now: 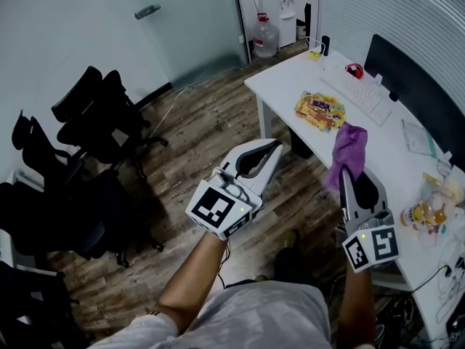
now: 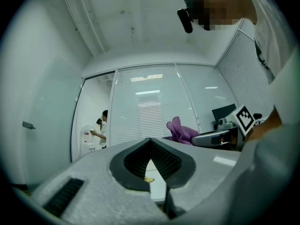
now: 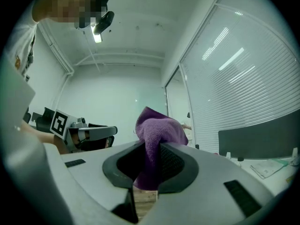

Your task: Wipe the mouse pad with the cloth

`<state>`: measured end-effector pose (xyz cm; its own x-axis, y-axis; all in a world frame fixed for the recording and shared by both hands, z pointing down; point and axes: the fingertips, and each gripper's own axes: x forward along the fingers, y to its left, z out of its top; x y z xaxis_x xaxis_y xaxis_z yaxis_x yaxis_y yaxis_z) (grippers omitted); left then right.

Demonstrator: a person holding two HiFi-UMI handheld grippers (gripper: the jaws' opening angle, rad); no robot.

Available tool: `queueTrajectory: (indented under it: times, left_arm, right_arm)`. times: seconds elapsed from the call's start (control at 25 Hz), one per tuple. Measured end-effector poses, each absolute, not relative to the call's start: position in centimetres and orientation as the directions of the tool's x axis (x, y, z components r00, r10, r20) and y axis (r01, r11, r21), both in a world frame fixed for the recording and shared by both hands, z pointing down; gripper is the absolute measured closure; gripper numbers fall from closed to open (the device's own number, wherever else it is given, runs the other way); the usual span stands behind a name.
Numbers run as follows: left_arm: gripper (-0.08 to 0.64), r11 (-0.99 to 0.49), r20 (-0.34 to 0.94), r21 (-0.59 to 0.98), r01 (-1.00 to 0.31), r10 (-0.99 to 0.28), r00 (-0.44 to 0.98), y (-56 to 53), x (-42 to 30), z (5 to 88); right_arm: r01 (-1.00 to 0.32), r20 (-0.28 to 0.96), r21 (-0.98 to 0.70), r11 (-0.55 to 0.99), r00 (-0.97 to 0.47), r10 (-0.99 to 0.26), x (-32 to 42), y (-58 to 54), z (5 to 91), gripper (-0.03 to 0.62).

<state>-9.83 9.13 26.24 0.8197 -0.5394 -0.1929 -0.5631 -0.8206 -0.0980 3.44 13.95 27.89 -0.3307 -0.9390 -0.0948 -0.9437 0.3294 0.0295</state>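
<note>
The mouse pad is a yellow and orange printed mat lying on the white desk, in front of the keyboard. My right gripper is shut on a purple cloth, held in the air at the desk's near edge, short of the pad. In the right gripper view the cloth bulges up out of the right gripper. My left gripper hovers over the wooden floor left of the desk, shut with nothing in it. Its tips meet, and the cloth shows beyond.
A red mouse and a dark monitor are on the desk behind the keyboard. Bottles and papers crowd its right end. Black office chairs stand at the left. A water jug sits by the far wall.
</note>
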Motion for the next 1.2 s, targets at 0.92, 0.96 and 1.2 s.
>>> queueTrajectory:
  times: [0.92, 0.96, 1.2]
  left_arm:
    - [0.545, -0.806, -0.19, -0.108, -0.582, -0.558, 0.808, -9.0, -0.5, 27.1]
    - [0.545, -0.804, -0.193, -0.11, -0.584, -0.56, 0.806, -9.6, -0.2, 27.1]
    - [0.545, -0.796, -0.194, -0.118, -0.594, -0.568, 0.8, -12.3, 1.2, 26.8]
  right_arm:
    - [-0.937, -0.049, 0.039, 0.346, -0.348, -0.936, 13.1, -4.1, 29.7, 0.523]
    - [-0.936, -0.049, 0.04, 0.349, -0.351, -0.935, 13.5, -4.8, 29.7, 0.523]
    - [-0.928, -0.05, 0.049, 0.37, -0.372, -0.927, 14.6, -7.9, 29.4, 0.523]
